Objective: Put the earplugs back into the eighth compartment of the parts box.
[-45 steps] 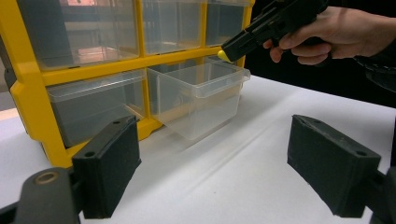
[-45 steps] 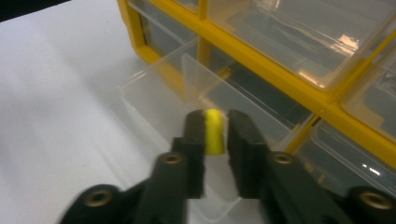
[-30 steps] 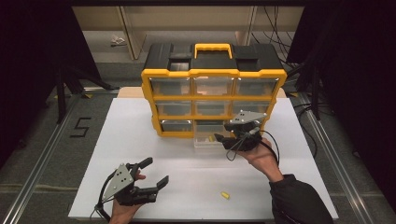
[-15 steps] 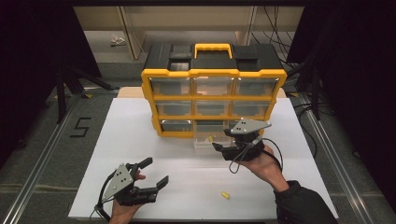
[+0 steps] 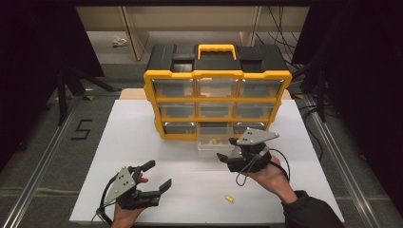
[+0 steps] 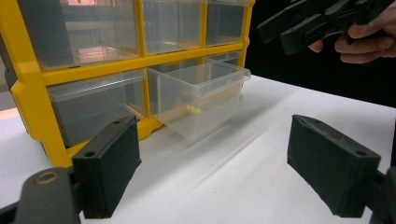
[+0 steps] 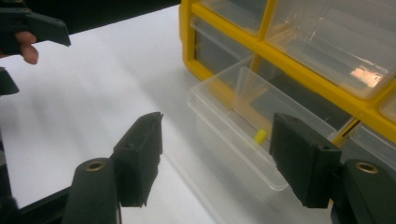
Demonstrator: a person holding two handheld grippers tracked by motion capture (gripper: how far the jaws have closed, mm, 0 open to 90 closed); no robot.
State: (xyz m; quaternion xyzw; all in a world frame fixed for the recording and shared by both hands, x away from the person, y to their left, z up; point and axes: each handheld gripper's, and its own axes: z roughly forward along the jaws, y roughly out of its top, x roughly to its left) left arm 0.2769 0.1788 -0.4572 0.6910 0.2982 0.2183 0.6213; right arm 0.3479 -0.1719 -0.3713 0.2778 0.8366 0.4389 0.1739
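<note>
A yellow and black organiser [image 5: 217, 90] with clear drawers stands at the back of the white table [image 5: 142, 142]. Its bottom middle drawer [image 5: 212, 141] [image 6: 198, 100] [image 7: 243, 121] is pulled out, and a small yellow piece [image 7: 260, 136] [image 6: 192, 109] lies inside. Another yellow piece [image 5: 229, 198] lies on the table near the front edge. My right gripper [image 5: 227, 151] [image 7: 217, 163] hovers open just right of the drawer, nothing between its jaws. My left gripper [image 5: 157, 175] [image 6: 215, 168] rests open and empty at the front left.
The organiser has a yellow carry handle [image 5: 216, 48] on its black lid. A "5" mark [image 5: 81, 129] is on the floor to the left. Metal rails [image 5: 43, 161] run along both table sides. A cable loop [image 5: 280, 161] trails from the right gripper.
My right gripper has drawn back from the open drawer, toward the person and slightly right. The left gripper has stayed put.
</note>
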